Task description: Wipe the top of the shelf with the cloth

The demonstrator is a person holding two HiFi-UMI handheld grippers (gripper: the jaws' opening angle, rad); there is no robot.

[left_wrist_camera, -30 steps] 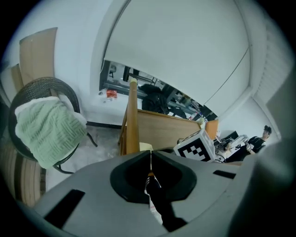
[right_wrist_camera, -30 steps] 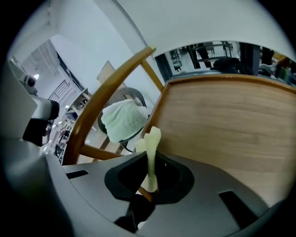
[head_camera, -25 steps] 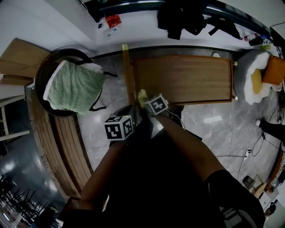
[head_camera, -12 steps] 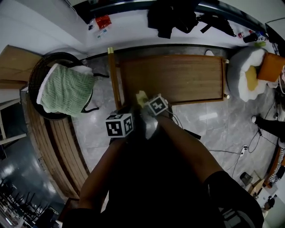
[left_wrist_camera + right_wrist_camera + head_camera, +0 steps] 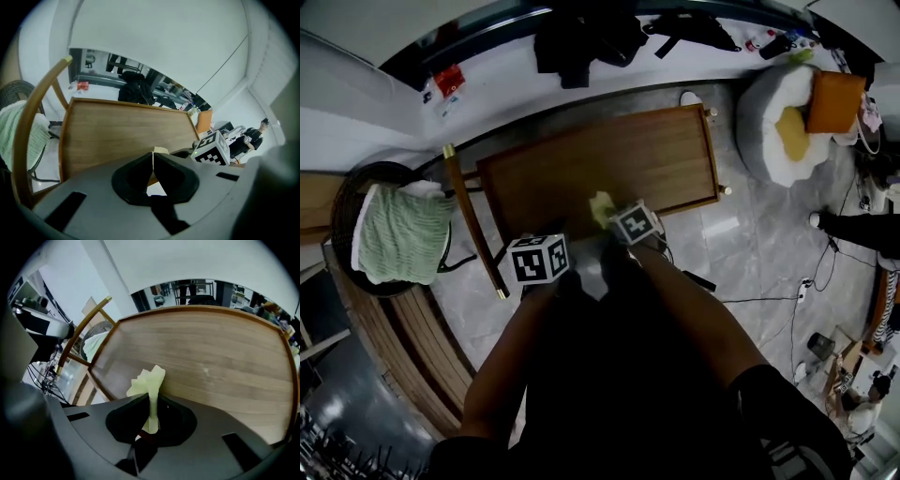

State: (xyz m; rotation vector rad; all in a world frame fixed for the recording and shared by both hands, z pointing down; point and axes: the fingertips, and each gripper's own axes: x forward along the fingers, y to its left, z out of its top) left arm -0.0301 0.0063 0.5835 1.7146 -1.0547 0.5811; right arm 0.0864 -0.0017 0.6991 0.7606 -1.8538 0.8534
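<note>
The left gripper (image 5: 153, 154) sits closed and empty beside the right gripper (image 5: 151, 405), which pinches the cloth (image 5: 149, 379) upright at the shelf top's (image 5: 206, 357) near edge — the boards stretch ahead, long axis crosswise.

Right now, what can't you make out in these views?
- Whether the cloth touches the shelf top: in the right gripper view, the body of the right gripper hides the cloth's lower end; in the head view it is too small to tell.
- Middle of the shelf's near edge: head view, the left gripper, right gripper and arms cover it.
- Levels under the shelf top: every view, the top hides them.
</note>
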